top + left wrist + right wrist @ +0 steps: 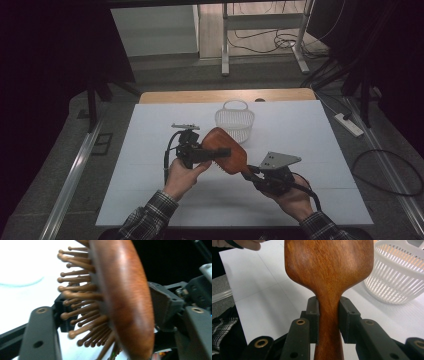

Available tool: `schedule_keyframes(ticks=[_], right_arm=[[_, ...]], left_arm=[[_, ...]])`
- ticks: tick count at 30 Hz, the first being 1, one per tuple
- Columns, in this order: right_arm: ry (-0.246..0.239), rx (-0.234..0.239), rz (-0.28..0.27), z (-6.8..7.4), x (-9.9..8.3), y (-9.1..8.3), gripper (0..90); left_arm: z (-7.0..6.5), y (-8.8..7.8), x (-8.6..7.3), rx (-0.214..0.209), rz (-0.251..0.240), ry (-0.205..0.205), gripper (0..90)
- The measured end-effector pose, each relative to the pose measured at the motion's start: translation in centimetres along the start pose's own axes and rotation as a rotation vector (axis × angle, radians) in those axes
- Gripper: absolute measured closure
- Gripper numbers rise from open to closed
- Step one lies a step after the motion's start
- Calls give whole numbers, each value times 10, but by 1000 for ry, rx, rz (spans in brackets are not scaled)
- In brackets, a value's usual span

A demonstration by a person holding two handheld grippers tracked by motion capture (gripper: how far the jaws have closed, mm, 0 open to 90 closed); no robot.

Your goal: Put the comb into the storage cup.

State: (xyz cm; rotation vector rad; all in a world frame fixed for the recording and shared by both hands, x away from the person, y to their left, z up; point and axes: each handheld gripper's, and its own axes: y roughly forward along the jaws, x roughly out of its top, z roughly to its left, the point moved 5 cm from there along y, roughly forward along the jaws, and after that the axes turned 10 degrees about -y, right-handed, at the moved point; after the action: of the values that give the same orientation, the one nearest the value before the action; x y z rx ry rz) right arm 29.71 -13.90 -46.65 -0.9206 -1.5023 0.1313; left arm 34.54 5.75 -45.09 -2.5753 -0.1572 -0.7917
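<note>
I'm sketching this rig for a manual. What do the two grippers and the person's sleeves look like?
Both the left gripper and the right gripper are black, with flat, jointed jaws showing brass-ringed pivot holes. Each carries a grey three-cornered plate with small holes on top and trails a thick black cable. The sleeves are dark plaid with light lines.

My high camera looks forward and down over the table (150, 200); both gripper cameras sit close against the wooden hairbrush (329, 267), which all three share.
</note>
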Motion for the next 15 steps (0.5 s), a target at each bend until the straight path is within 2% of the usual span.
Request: schedule_keyframes(ticks=[4,8,12,15], right_arm=[[-10,3,17,0,-3,3,721],[-18,1,30,1,-4,5,721],[-37,-15,35,0,-4,6,718],[-40,-9,33,-1,-4,6,711]], left_arm=[[0,-3,1,-73,0,-47,439],[-2,-3,-1,-97,4,-64,494],[-3,-1,-1,-104,0,-62,529],[-4,-2,0,-104,0,-55,536]])
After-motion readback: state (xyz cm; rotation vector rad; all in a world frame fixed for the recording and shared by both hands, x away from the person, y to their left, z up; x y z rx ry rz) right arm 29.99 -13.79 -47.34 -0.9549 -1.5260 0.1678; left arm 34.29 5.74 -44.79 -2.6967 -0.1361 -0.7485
